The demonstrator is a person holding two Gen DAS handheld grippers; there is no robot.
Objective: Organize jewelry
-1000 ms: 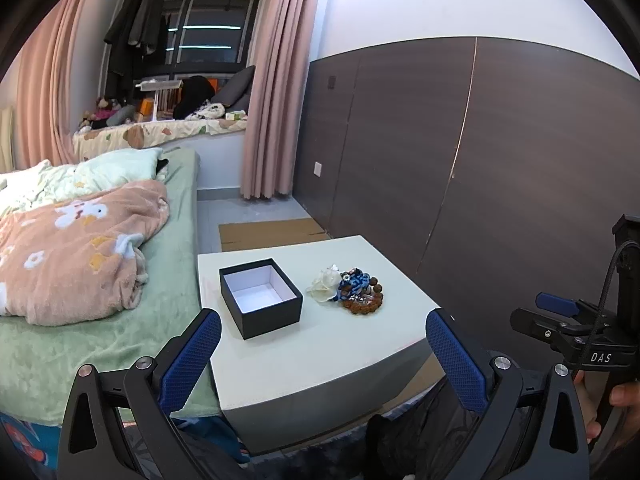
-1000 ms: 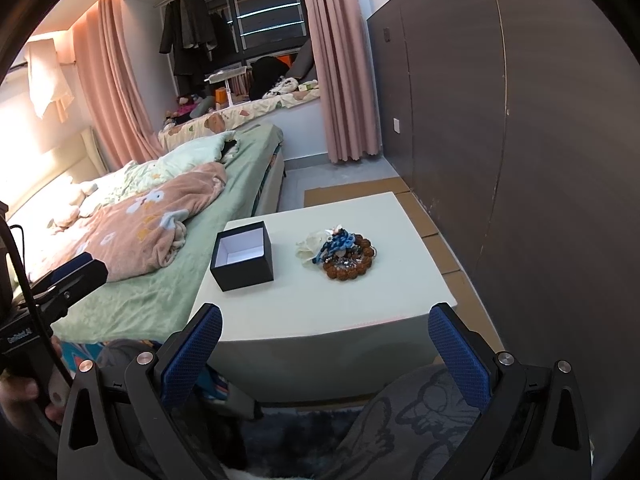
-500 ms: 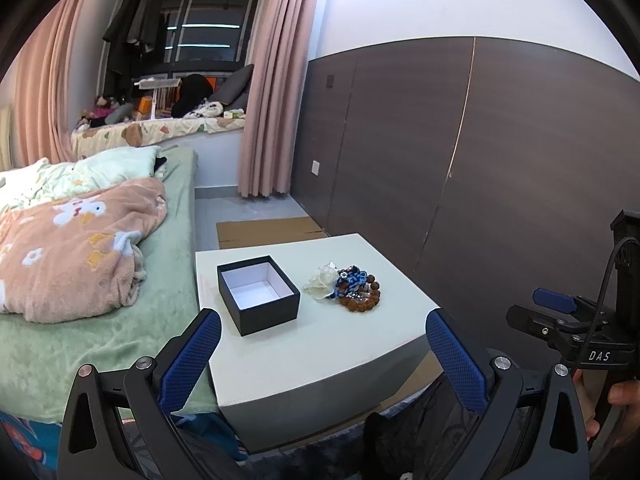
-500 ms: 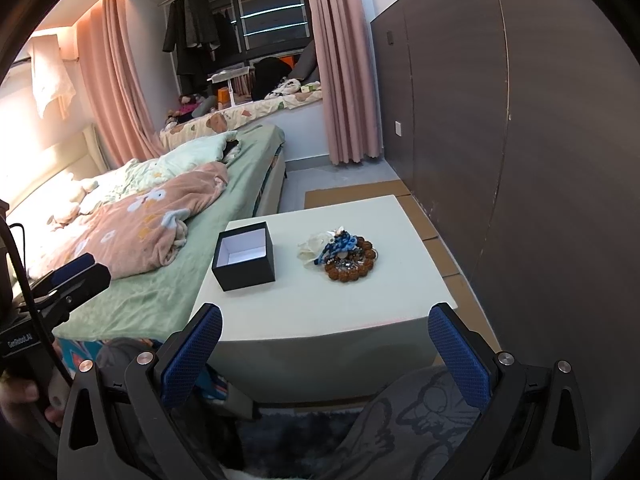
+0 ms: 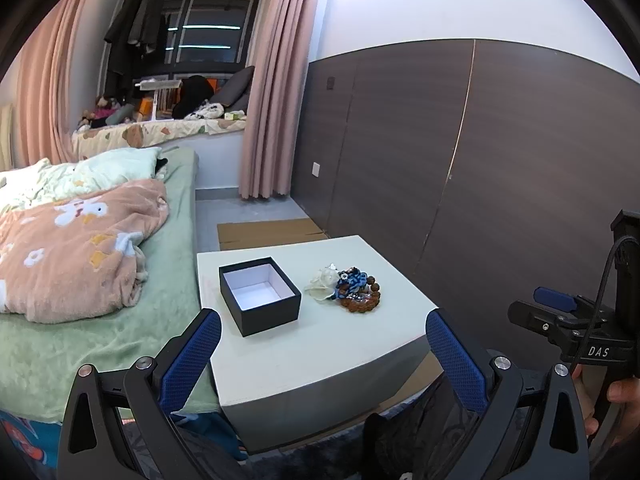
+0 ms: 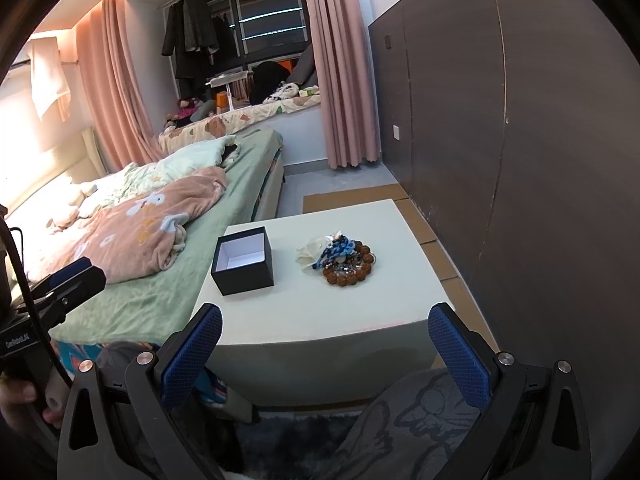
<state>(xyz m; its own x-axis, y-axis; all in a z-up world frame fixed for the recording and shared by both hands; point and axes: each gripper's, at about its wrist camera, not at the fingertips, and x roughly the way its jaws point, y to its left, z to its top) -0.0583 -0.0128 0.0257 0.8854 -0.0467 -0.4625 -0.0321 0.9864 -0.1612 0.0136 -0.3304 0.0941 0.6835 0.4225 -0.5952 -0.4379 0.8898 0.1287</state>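
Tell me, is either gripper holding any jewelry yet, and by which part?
Nothing is held. The left gripper and right gripper are both open, short of the white table. The jewelry pile lies untouched beside the black box.

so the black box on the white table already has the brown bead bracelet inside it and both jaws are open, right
Not quite: the square black box is empty, as the right wrist view shows. The brown bead bracelet lies beside it on the white table. Both jaws are open.
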